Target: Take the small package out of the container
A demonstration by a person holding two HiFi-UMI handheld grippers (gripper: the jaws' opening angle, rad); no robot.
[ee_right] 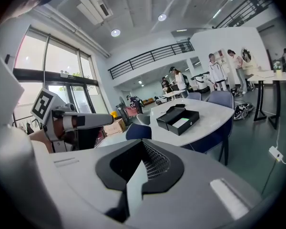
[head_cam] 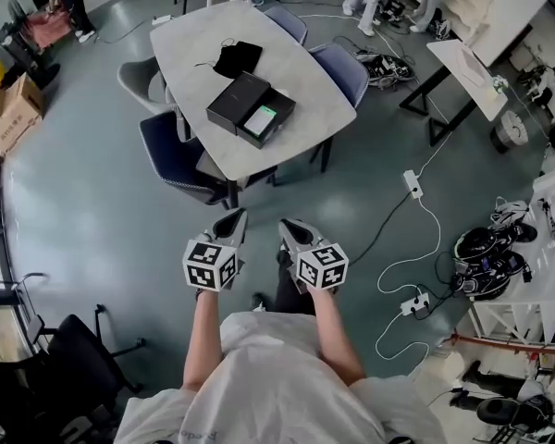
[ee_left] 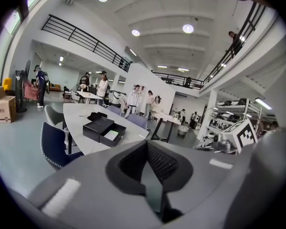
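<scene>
A black container point(head_cam: 240, 103) lies open on the grey table point(head_cam: 194, 35), well ahead of me. Its open half holds a small white-and-green package point(head_cam: 262, 118). My left gripper point(head_cam: 232, 216) and right gripper point(head_cam: 290, 226) hang side by side over the floor, short of the table, both shut and empty. In the left gripper view the container point(ee_left: 99, 126) and package point(ee_left: 111, 135) sit beyond the closed left gripper point(ee_left: 150, 175). The right gripper view shows the container point(ee_right: 171, 116) and package point(ee_right: 182, 123) past the closed right gripper point(ee_right: 136, 180).
Blue chairs point(head_cam: 171, 155) ring the table, one between me and the container. A black pouch point(head_cam: 237, 58) lies on the table behind it. Cables and a power strip point(head_cam: 413, 184) run across the floor at right. A black office chair point(head_cam: 74, 359) stands at lower left.
</scene>
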